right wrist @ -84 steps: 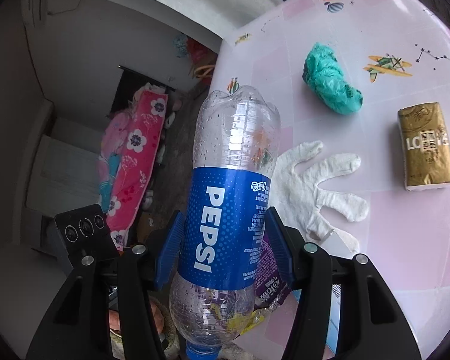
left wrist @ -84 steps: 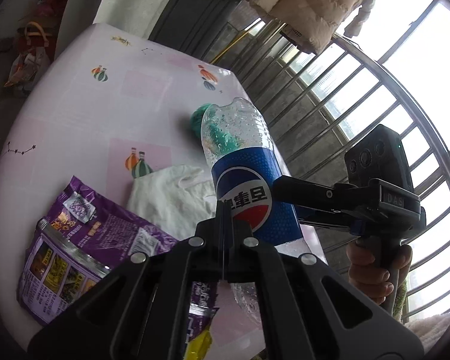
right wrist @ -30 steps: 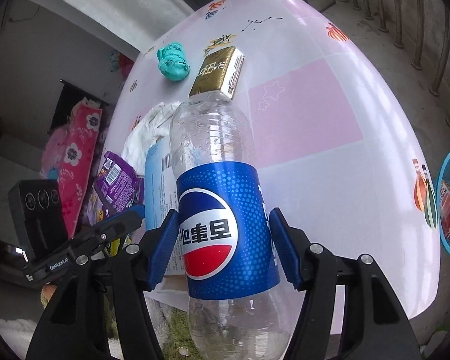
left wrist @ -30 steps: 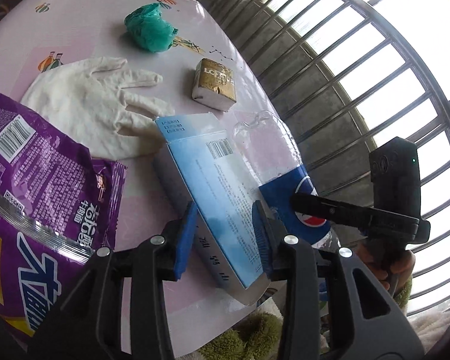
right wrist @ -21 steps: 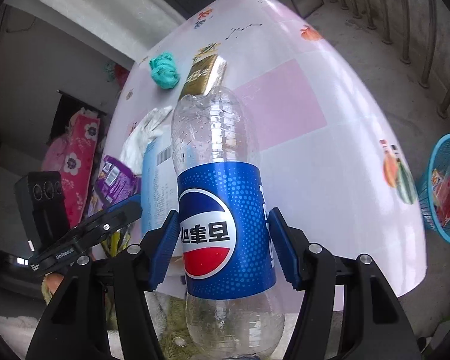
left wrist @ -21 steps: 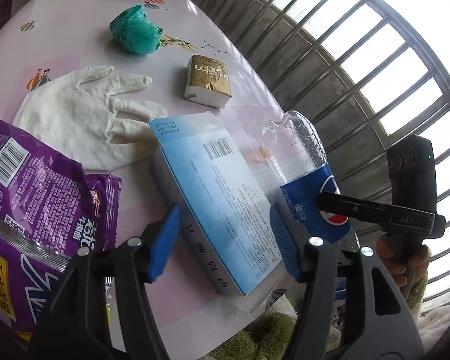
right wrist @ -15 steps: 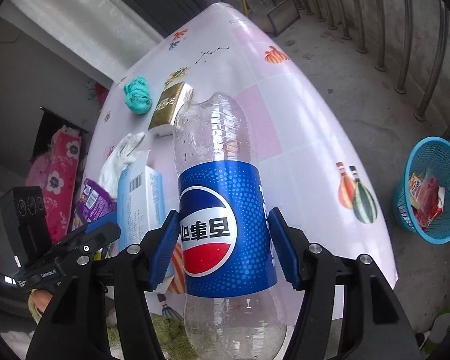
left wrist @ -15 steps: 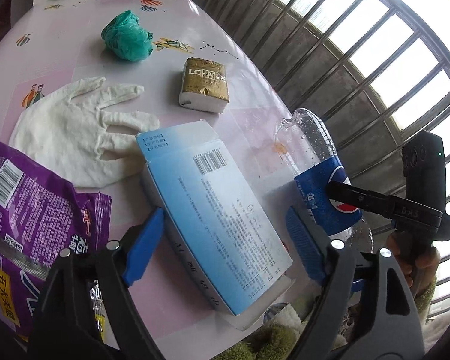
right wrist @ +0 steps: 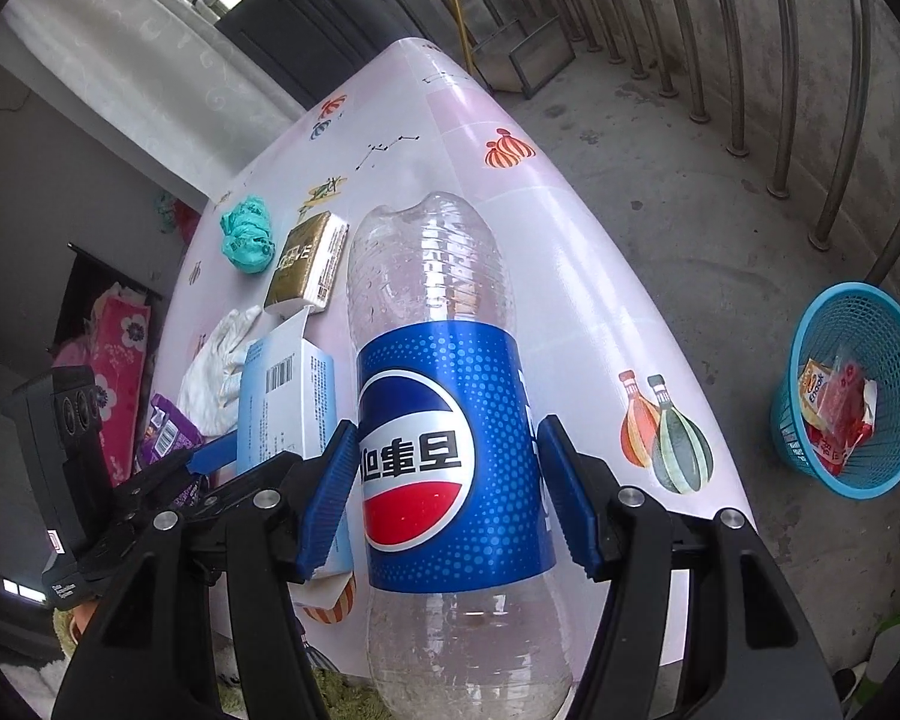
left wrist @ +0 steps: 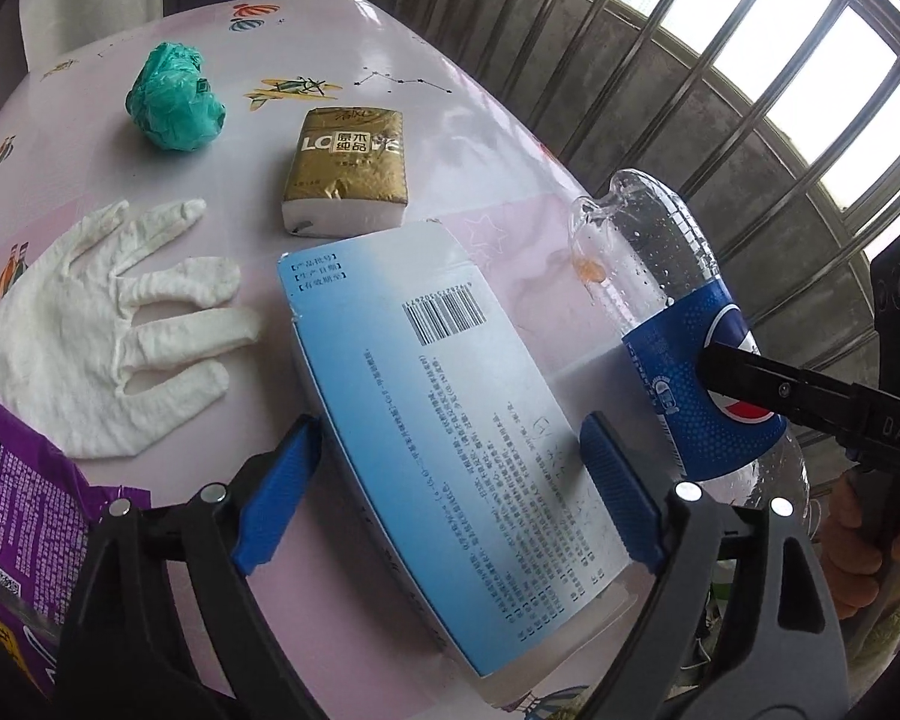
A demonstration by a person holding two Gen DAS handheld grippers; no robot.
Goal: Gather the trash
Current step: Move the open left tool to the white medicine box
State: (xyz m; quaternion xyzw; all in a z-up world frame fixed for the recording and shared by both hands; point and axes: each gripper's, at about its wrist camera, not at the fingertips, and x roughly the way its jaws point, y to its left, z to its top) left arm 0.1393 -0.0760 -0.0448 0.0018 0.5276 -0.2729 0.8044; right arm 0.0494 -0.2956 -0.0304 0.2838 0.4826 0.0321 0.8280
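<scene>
Bottle (right wrist: 450, 450) clamped in the right gripper (right wrist: 444, 504) past the table (right wrist: 576, 276) edge, basket (right wrist: 846, 396) waiting on the floor, left gripper (left wrist: 444, 492) opening around the box (left wrist: 450, 438) at the near edge, with glove (left wrist: 108, 330), tissue pack (left wrist: 345, 171), green wad (left wrist: 174, 99), purple wrapper (left wrist: 12, 516) still to collect.

Blue-label clear bottle (right wrist: 450, 450), pale-blue box (left wrist: 450, 438), teal wad (left wrist: 174, 99), gold pack (left wrist: 345, 165).
</scene>
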